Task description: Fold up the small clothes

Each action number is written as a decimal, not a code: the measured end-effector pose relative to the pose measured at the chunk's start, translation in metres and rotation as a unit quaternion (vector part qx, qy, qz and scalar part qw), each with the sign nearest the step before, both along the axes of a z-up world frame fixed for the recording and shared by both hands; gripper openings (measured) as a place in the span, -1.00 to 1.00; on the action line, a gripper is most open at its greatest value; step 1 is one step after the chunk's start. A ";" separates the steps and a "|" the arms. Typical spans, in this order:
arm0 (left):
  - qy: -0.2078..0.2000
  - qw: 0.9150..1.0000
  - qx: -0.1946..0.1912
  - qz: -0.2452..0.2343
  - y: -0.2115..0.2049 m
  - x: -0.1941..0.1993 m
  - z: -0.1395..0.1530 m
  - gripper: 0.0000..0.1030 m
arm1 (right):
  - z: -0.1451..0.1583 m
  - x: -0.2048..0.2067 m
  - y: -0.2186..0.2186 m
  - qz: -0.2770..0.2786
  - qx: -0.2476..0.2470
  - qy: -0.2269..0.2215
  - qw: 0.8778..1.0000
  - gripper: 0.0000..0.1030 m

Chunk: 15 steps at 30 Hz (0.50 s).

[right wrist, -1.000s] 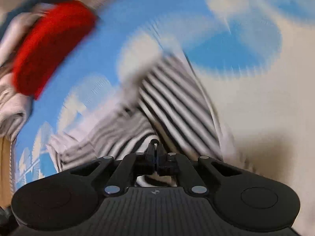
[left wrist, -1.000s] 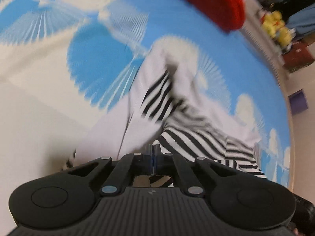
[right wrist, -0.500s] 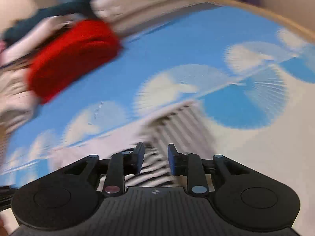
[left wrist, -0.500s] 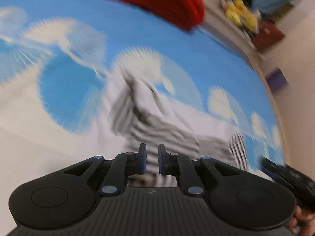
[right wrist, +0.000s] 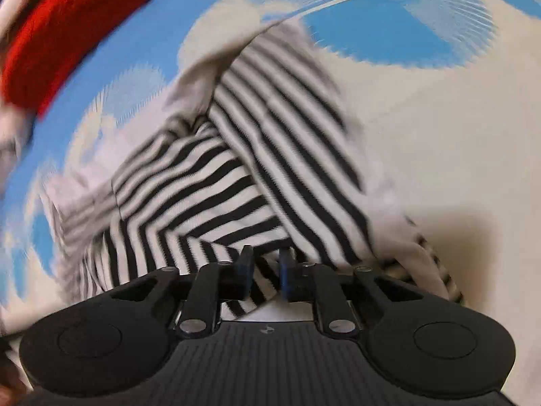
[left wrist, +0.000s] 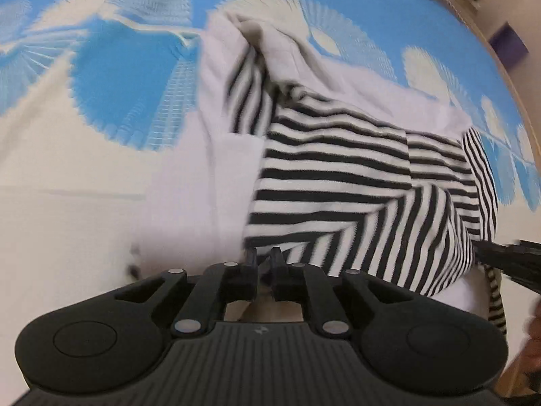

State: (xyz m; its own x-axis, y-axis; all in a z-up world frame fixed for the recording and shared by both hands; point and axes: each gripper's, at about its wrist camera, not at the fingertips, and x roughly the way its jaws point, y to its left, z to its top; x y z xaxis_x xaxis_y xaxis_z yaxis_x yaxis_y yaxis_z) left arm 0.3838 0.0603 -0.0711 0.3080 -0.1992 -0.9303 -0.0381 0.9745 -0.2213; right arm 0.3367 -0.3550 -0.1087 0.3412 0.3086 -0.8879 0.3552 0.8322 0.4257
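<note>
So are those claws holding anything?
Can't tell for sure. The shirt has its near edge between slightly parted jaws: the right gripper has just been closing, the left gripper just opened.

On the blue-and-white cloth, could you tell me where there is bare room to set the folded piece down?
Bare cloth lies right of the striped garment in the right wrist view. Toward the red item, only a blue strip is free.

Your black-and-white striped garment (left wrist: pixel 338 169) lies rumpled, partly folded, white lining showing toward twelve o'clock, on the mat.
</note>
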 end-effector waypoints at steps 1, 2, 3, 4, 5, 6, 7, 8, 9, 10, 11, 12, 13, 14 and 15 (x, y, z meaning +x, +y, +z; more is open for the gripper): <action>-0.030 1.000 0.005 -0.008 0.001 -0.007 0.019 -0.79 | 0.017 -0.005 -0.004 -0.001 -0.004 -0.017 1.000 -0.55; -0.067 0.998 0.004 -0.016 0.002 -0.016 0.041 -0.78 | 0.041 -0.012 -0.008 0.003 -0.016 -0.050 0.999 -0.54; -0.097 0.995 0.003 -0.015 0.006 -0.025 0.062 -0.75 | 0.064 -0.019 -0.013 0.006 -0.028 -0.081 0.996 -0.52; -0.121 0.993 0.001 -0.010 0.011 -0.035 0.084 -0.75 | 0.090 -0.027 -0.019 0.004 -0.037 -0.114 0.993 -0.45; -0.139 0.990 -0.003 -0.007 0.014 -0.044 0.100 -0.75 | 0.115 -0.038 -0.025 0.004 -0.040 -0.147 0.988 -0.36; -0.157 0.988 -0.006 -0.004 0.016 -0.054 0.117 -0.74 | 0.136 -0.049 -0.030 0.008 -0.043 -0.174 0.984 -0.32; -0.173 0.985 -0.009 -0.002 0.020 -0.069 0.132 -0.69 | 0.157 -0.062 -0.034 0.016 -0.050 -0.202 0.978 -0.24; -0.189 0.982 -0.013 -0.004 0.024 -0.086 0.146 -0.67 | 0.172 -0.074 -0.037 0.020 -0.059 -0.224 0.973 -0.15; -0.206 0.978 -0.018 -0.008 0.027 -0.106 0.157 -0.54 | 0.186 -0.092 -0.041 0.021 -0.065 -0.245 0.967 -0.11; -0.221 0.975 -0.022 -0.011 0.030 -0.127 0.164 -0.39 | 0.193 -0.109 -0.046 0.021 -0.066 -0.259 0.963 -0.08; -0.234 0.972 -0.023 -0.013 0.034 -0.148 0.168 -0.35 | 0.196 -0.131 -0.051 0.020 -0.066 -0.269 0.961 -0.07; -0.244 0.970 -0.022 -0.014 0.038 -0.171 0.170 -0.34 | 0.193 -0.146 -0.057 0.020 -0.065 -0.273 0.960 -0.07; -0.250 0.968 -0.020 -0.016 0.039 -0.194 0.167 -0.34 | 0.187 -0.164 -0.061 0.020 -0.064 -0.272 0.960 -0.06; -0.252 0.967 -0.018 -0.016 0.041 -0.213 0.158 -0.34 | 0.177 -0.170 -0.061 0.019 -0.062 -0.266 0.962 -0.06; -0.246 0.969 -0.021 -0.011 0.045 -0.230 0.146 -0.34 | 0.165 -0.184 -0.063 0.017 -0.061 -0.256 0.965 -0.06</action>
State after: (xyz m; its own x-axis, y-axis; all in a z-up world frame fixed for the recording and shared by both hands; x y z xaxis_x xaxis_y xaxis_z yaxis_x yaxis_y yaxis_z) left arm 0.1538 0.1054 0.0747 0.7076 -0.2450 -0.6628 0.1031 0.9637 -0.2461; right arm 0.1529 -0.4182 0.0566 0.7358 0.2318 -0.6363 0.0954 0.8947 0.4363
